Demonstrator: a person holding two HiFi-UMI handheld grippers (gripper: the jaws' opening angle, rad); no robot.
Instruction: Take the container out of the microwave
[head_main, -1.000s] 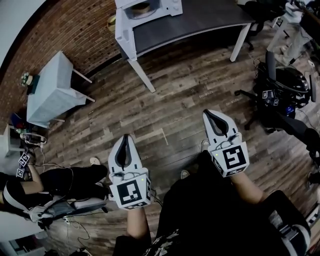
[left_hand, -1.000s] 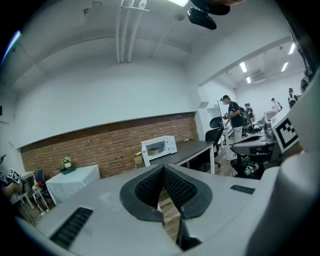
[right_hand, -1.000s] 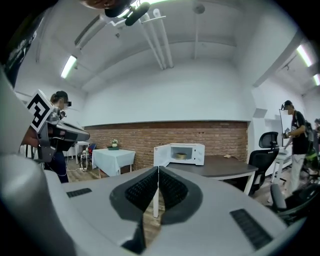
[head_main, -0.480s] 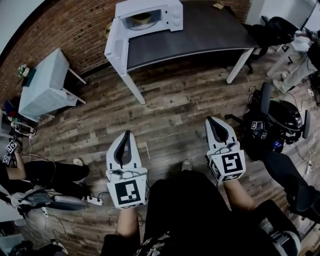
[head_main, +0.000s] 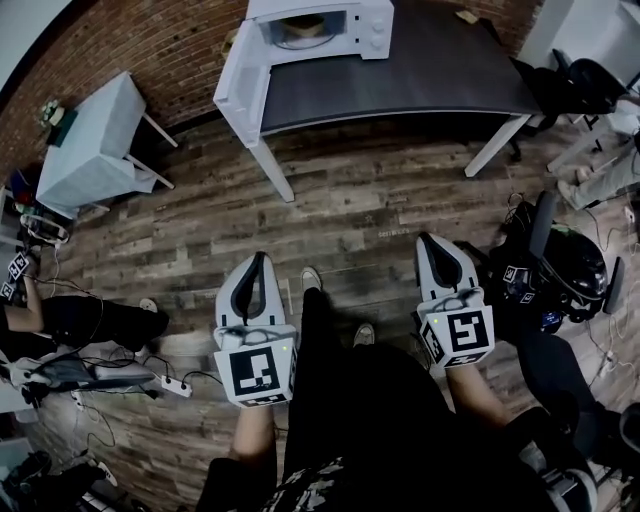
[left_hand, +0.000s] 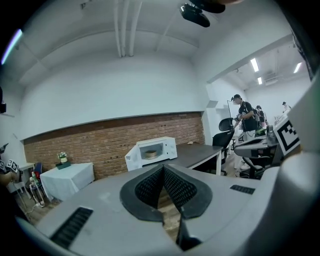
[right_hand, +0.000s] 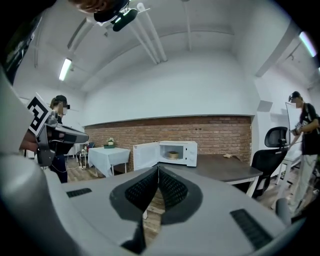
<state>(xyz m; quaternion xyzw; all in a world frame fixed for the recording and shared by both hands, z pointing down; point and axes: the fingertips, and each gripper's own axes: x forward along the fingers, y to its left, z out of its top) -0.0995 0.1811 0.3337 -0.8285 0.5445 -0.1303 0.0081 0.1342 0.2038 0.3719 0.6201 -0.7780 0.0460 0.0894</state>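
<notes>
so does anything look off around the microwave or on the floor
Nothing looks spilled or damaged. The microwave on the desk has its door swung wide open, with the container inside. The only untidy bit is a power strip with loose cables on the floor at left.

A dark desk (head_main: 430, 70) stands against the brick wall (head_main: 150, 45). Left of the desk is a small table (head_main: 85, 150) under pale cloth, and right of it a black chair (head_main: 590, 80). A plank floor (head_main: 350, 210) runs before it. A strip light (right_hand: 65, 68) glows overhead.
</notes>
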